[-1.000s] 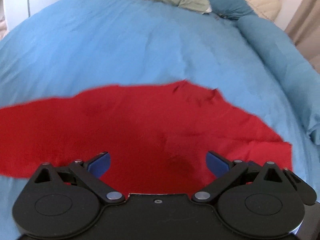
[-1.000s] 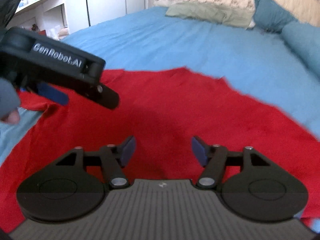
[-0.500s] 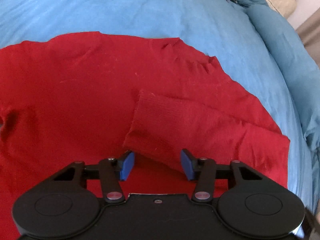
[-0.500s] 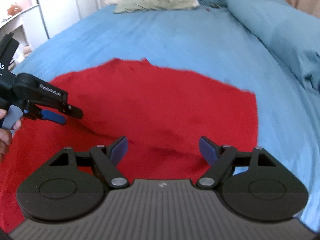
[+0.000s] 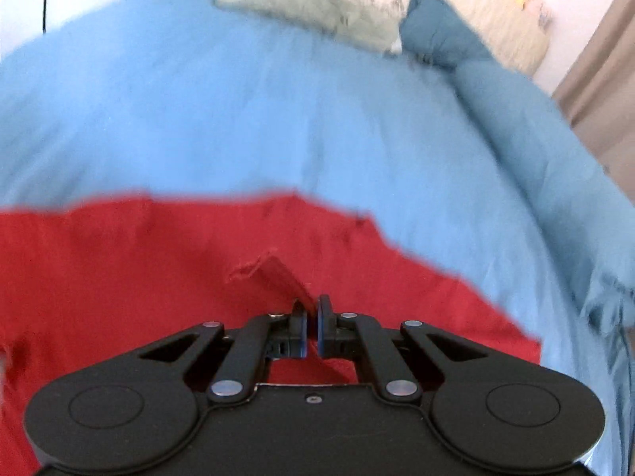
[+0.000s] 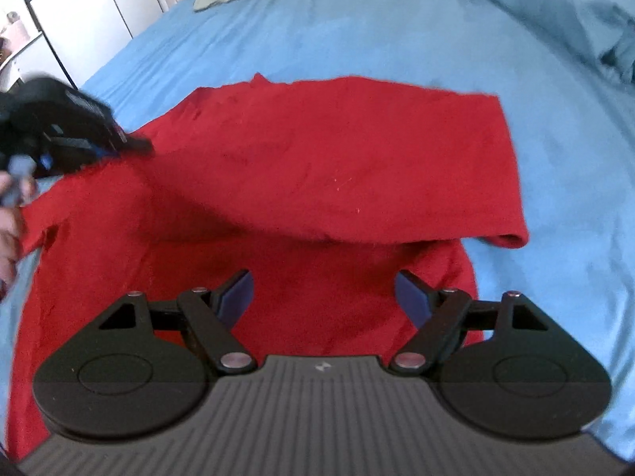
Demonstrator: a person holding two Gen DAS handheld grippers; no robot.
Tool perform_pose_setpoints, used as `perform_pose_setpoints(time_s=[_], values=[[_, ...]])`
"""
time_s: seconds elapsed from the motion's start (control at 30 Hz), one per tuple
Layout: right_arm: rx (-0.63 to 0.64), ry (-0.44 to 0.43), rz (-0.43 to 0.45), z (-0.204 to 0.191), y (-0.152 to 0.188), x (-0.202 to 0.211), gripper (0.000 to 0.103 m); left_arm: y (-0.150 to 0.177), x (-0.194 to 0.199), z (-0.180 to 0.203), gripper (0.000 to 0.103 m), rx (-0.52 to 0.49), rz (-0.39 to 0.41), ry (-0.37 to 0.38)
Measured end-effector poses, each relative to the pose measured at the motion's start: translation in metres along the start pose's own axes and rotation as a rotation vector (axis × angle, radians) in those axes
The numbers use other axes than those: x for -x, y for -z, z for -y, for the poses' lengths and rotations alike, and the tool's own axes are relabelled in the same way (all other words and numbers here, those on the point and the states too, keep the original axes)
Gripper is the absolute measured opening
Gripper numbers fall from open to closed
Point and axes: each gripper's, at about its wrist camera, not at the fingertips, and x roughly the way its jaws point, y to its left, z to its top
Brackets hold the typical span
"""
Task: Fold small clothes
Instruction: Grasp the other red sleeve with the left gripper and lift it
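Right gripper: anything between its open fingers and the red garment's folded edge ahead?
Only more red garment lies ahead of the right gripper; no other object, per the right wrist view.

Bedding and furniture in view

A blue bedspread [image 5: 278, 119] is covering the bed, a green pillow [image 5: 309, 12] and teal cushion [image 5: 440, 35] lying at its head; a white cabinet [image 6: 83, 27] is standing beside.

red garment [image 6: 337, 166] cropped, left hand-held gripper [image 6: 131, 144] blurred
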Motion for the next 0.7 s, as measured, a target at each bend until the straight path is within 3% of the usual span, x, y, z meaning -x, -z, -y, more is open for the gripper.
perform_pose_setpoints(time_s=[0.17, 0.3, 0.47, 0.7], values=[[-0.03, -0.02, 0.013, 0.005, -0.014, -0.009, 0.094, -0.032, 0.033, -0.016, 0.004, -0.033, 0.157, -0.043], [-0.049, -0.014, 0.039, 0.008, -0.022, -0.013, 0.094, -0.024, 0.05, -0.042, 0.004, -0.047, 0.214, -0.125], [-0.069, 0.016, 0.056, 0.012, -0.022, -0.021, 0.094, 0.013, 0.032, -0.08, 0.004, 0.003, 0.14, -0.197], [-0.096, 0.114, 0.09, 0.039, -0.022, -0.021, 0.093, 0.044, 0.012, -0.1, 0.005, 0.003, 0.067, -0.221]])
